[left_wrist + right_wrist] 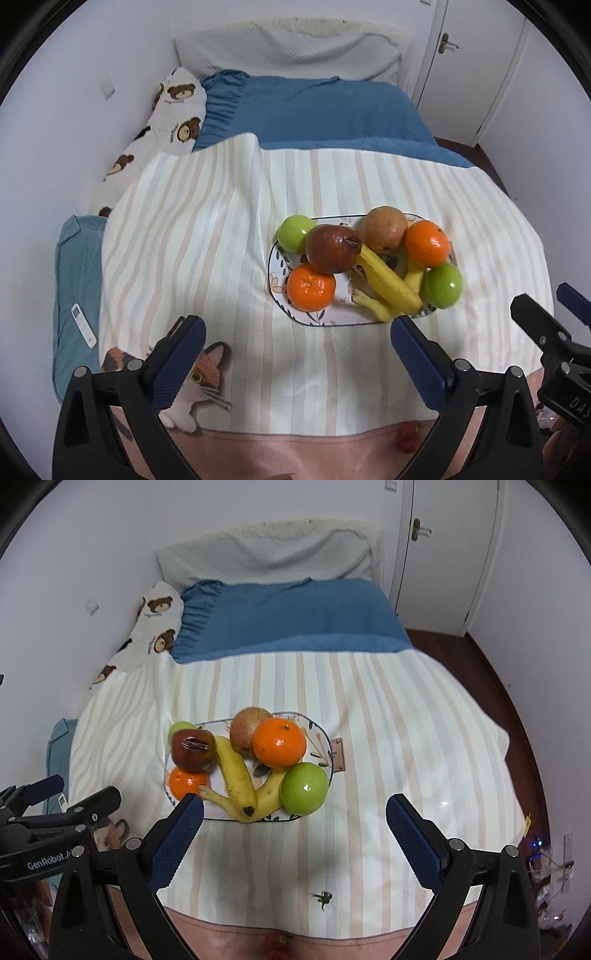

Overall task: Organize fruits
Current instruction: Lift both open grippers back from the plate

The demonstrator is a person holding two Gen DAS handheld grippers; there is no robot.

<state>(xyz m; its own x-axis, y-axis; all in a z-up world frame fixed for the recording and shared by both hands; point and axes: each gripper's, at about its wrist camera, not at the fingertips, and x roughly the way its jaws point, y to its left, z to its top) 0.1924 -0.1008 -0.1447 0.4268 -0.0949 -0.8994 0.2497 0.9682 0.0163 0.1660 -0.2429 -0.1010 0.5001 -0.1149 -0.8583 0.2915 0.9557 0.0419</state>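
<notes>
Ahead of my left gripper (298,326), the plate (275,254) sits on the striped blanket (207,221), fruit piled on it. My right gripper (546,317) is to its right, the pillows (295,51) far behind.

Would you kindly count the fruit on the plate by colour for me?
Green apples: 2
Oranges: 2
Yellow bananas: 2
Dark red fruit: 1
Brownish-tan fruit: 1
Total: 8, all on the plate
</notes>
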